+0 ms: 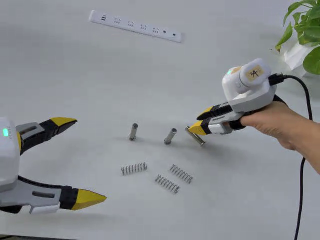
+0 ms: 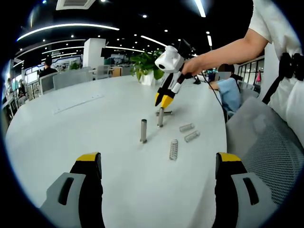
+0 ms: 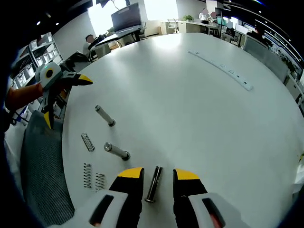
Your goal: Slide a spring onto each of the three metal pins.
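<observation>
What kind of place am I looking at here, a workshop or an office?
Most likely an open-plan office. The large white table carries a power strip and a potted plant, and around it are a monitor, a mesh chair and long ceiling lights.

L gripper [image 1: 90, 159], R gripper [image 1: 196, 126] white, black jaws, yellow tips, green LED [image 1: 5, 132], black cable [image 1: 302, 165], white sleeve [image 2: 266, 19]

Overhead and two opposed, pins [image 1: 170, 136] shared
</observation>
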The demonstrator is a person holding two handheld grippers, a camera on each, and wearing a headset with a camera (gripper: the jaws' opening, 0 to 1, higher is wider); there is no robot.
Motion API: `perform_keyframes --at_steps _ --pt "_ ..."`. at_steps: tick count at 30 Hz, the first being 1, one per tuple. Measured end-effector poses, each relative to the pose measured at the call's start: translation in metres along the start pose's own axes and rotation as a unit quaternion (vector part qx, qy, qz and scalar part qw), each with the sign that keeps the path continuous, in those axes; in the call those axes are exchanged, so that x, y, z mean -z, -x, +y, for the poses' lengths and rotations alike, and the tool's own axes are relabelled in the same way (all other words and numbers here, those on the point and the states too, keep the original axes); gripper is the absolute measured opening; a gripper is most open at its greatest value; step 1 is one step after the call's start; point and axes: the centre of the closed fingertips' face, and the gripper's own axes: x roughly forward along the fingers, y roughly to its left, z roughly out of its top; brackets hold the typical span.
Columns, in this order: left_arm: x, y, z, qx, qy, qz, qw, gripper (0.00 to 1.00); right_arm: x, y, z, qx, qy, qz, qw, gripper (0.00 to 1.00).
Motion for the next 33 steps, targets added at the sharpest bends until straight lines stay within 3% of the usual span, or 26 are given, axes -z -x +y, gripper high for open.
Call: perform_keyframes --at_steps 5,15,23,33 --pt "0.000 -0.001 0.000 0.001 0.003 -0.003 1.0000 0.99 0.004 -0.006 0.001 -0.001 0.004 0.026 0.9997 0.17" --pt "-0.001 -0.003 0.001 0.002 0.009 -0.008 0.9999 0.99 0.007 -0.015 0.003 -0.007 0.001 0.052 0.9986 0.12" --pt "-0.001 -0.005 0.002 0.003 0.011 -0.009 0.9999 0.99 0.011 -0.018 0.002 -0.009 0.004 0.067 0.9977 0.08" --pt "0.000 -0.005 0.001 0.005 0.011 -0.007 0.9999 0.99 0.011 -0.021 -0.002 -0.008 0.007 0.069 0.9976 0.06"
